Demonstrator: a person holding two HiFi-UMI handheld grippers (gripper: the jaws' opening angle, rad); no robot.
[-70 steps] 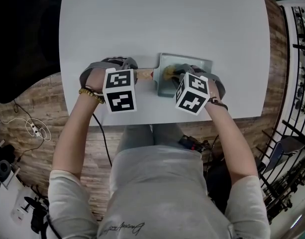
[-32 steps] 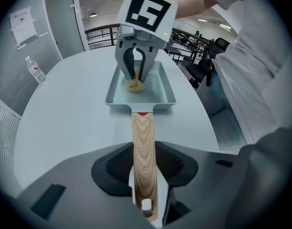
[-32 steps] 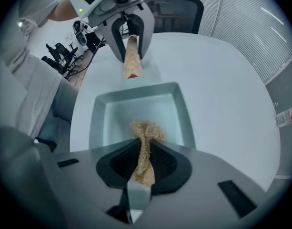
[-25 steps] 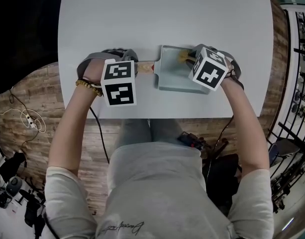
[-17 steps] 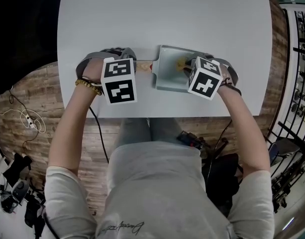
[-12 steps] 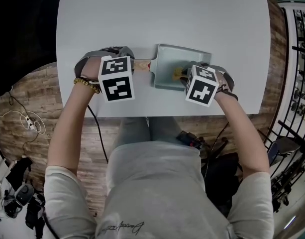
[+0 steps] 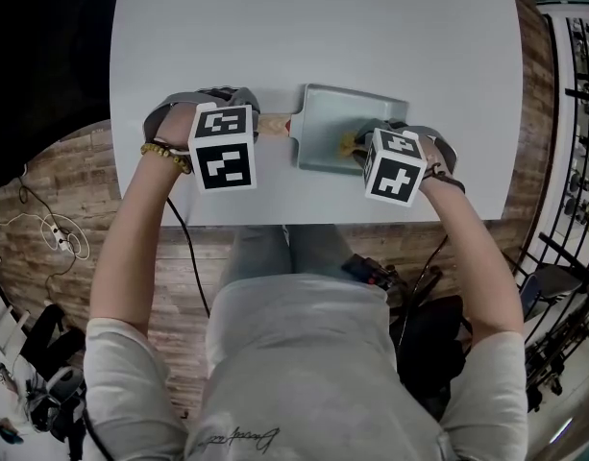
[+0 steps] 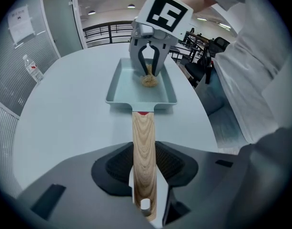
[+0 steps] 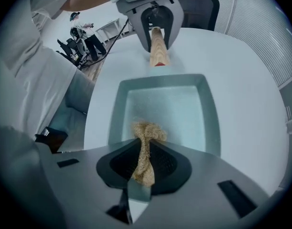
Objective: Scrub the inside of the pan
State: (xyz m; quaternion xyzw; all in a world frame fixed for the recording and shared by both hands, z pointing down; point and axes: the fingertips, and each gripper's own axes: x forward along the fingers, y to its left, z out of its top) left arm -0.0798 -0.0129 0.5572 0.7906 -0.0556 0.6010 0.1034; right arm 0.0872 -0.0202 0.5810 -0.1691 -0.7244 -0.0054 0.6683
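The right claw (image 9: 145, 162) was clamped on a tan fibrous scrubber (image 9: 146, 132). Only a small tuft of it stuck out past the pads and down into the pan (image 9: 184, 113). That short tuft looked like the first risk. With so little fibre below the tips, a hard downward push would probably bring the pads themselves onto the pan floor, scraping it instead of scrubbing. The wad was also pinched thin, so a sideways drag could work it loose from the grip.

The tuft sat close to the pan's wall on the person's side. A stroke toward that wall could snag on the rim, and would likely tip or lift the pan rather than clean it.

The left claw (image 8: 144, 171) was closed on the wooden handle (image 8: 142, 137), well out toward its holed end and far from the pan body. Held at that point, the pan had a long lever against the grip. Firm scrubbing at the far side might swing the pan, or roll the handle between the pads.

The pan lay flat on the grey worktop (image 7: 313, 36), near the edge closest to the person, so a slip could push it toward that edge.
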